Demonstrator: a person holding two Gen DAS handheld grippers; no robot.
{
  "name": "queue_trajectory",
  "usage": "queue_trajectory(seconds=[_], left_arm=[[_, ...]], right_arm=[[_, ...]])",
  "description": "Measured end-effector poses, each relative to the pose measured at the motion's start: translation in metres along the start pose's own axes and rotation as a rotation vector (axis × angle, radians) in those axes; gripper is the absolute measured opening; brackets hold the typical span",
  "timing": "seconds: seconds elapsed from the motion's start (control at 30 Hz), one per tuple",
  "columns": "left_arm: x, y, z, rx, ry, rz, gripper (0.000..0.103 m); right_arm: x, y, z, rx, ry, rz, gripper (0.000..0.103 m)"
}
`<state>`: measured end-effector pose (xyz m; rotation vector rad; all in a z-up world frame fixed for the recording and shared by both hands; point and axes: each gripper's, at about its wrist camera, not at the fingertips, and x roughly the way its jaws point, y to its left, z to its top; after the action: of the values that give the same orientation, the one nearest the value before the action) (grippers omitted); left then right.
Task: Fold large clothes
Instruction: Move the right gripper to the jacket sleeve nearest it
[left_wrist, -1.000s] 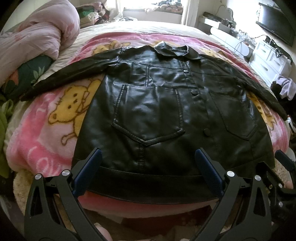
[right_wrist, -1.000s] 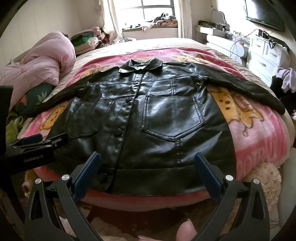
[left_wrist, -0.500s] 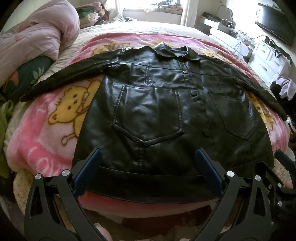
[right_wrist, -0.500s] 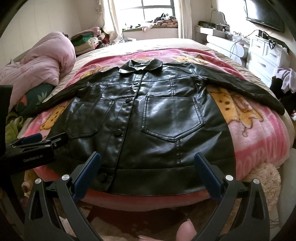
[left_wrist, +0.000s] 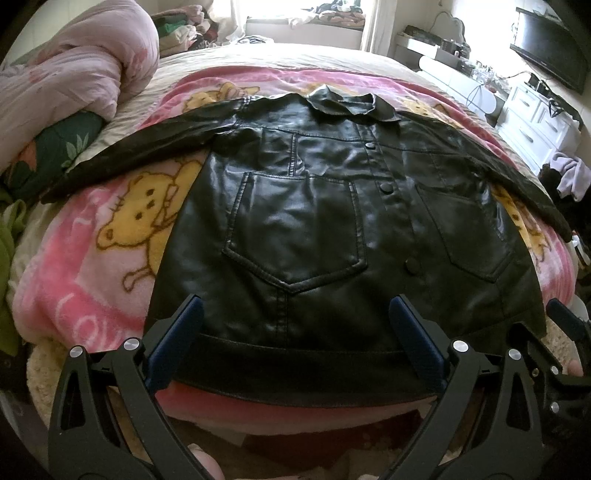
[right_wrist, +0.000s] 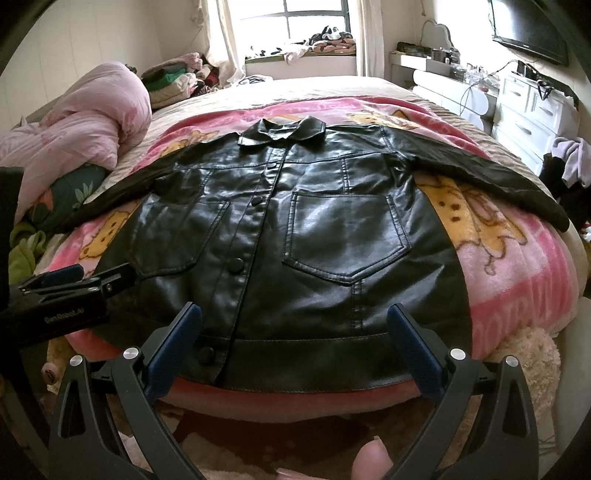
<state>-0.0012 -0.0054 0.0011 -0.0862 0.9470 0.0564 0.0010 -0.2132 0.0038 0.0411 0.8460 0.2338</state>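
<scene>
A black leather jacket (left_wrist: 317, 221) lies flat and front-up on a pink cartoon blanket (left_wrist: 110, 236) on the bed, buttoned, collar at the far end, both sleeves spread out sideways. It also shows in the right wrist view (right_wrist: 314, 240). My left gripper (left_wrist: 295, 332) is open and empty, hovering over the hem at the jacket's left half. My right gripper (right_wrist: 295, 339) is open and empty over the hem at the right half. The left gripper also shows at the left edge of the right wrist view (right_wrist: 66, 291).
A rolled pink duvet (right_wrist: 85, 122) lies at the bed's left. Folded clothes (right_wrist: 173, 77) are piled near the window. A white dresser (right_wrist: 532, 107) and a wall TV (right_wrist: 532, 33) are at the right. A fluffy beige rug (right_wrist: 524, 365) is below the bed edge.
Both grippers have drifted very slightly; the jacket has not moved.
</scene>
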Motion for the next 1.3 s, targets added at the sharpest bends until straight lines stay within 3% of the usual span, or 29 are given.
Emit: queue_trajectory(seconds=[0.43,0.6,0.93,1.3], left_arm=[[0.001,-0.001,0.005,0.006,0.002,-0.005,0.094],[0.009,0.0,0.022,0.005,0.005,-0.014,0.094],[0.027,0.002,0.064,0.003,-0.03,0.016,0.094],[0.06,0.005,0.11,-0.036,0.014,0.002,0.094]], right_arm=[[0.001,0.001,0.002,-0.001,-0.002,0.005,0.099],[0.004,-0.002,0.011,0.007,-0.003,0.009,0.099],[0.027,-0.008,0.056,-0.007,-0.02,0.001,0.099],[0.06,-0.017,0.113,-0.027,-0.033,0.002,0.099]])
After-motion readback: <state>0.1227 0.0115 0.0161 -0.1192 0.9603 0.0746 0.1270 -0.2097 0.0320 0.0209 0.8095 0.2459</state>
